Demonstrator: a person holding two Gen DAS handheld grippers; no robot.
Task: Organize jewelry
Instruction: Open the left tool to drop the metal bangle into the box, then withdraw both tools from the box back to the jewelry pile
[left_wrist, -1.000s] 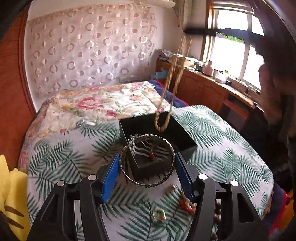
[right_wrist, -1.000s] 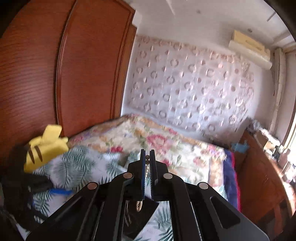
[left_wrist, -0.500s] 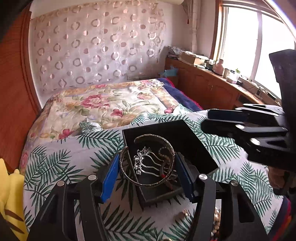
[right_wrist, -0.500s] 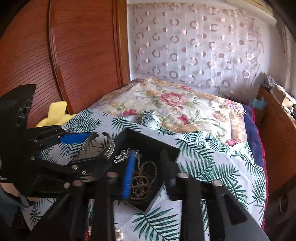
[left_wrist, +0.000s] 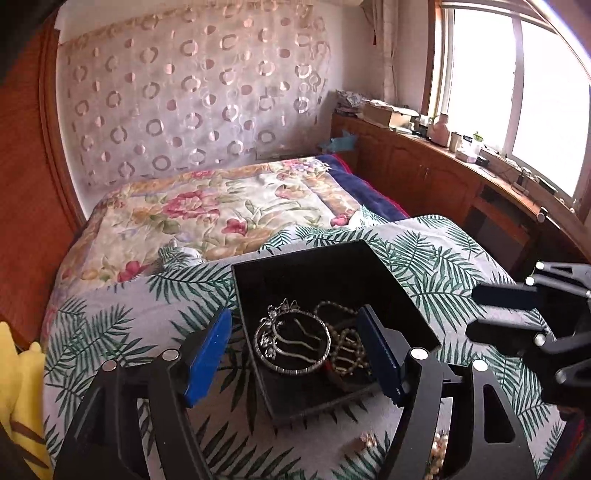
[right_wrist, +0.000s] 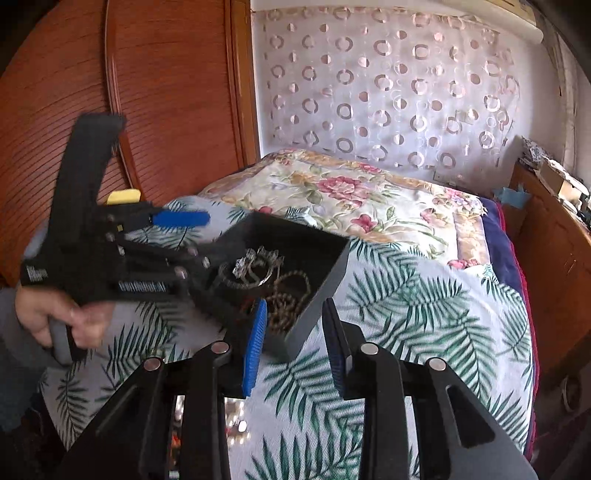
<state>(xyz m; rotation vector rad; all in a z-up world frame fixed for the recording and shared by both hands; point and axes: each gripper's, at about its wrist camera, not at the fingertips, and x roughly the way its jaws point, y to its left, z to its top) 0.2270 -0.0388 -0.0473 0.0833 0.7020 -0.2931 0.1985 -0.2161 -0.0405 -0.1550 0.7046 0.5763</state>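
A black open box (left_wrist: 317, 269) sits on the palm-leaf bedspread. Inside lie a silver bangle (left_wrist: 295, 367), a silver brooch (left_wrist: 280, 310) and a beaded necklace (left_wrist: 345, 345). My left gripper (left_wrist: 295, 349) is open and empty just above the box's near side, the bangle lying between its blue fingers. My right gripper (right_wrist: 293, 347) is open and empty at the box's (right_wrist: 321, 258) near corner; it shows at the right edge of the left wrist view (left_wrist: 517, 314). The left gripper shows in the right wrist view (right_wrist: 177, 236).
Loose pearls and a small gold piece (left_wrist: 367, 439) lie on the bedspread in front of the box. A yellow plush toy (left_wrist: 18, 387) sits at the left. A wooden wardrobe (right_wrist: 147, 92) stands left, a wooden counter (left_wrist: 461, 177) under the window right.
My left gripper opened and the bangle it held now lies in the box. My right gripper let go of the necklace into the box, opened and came down beside the box.
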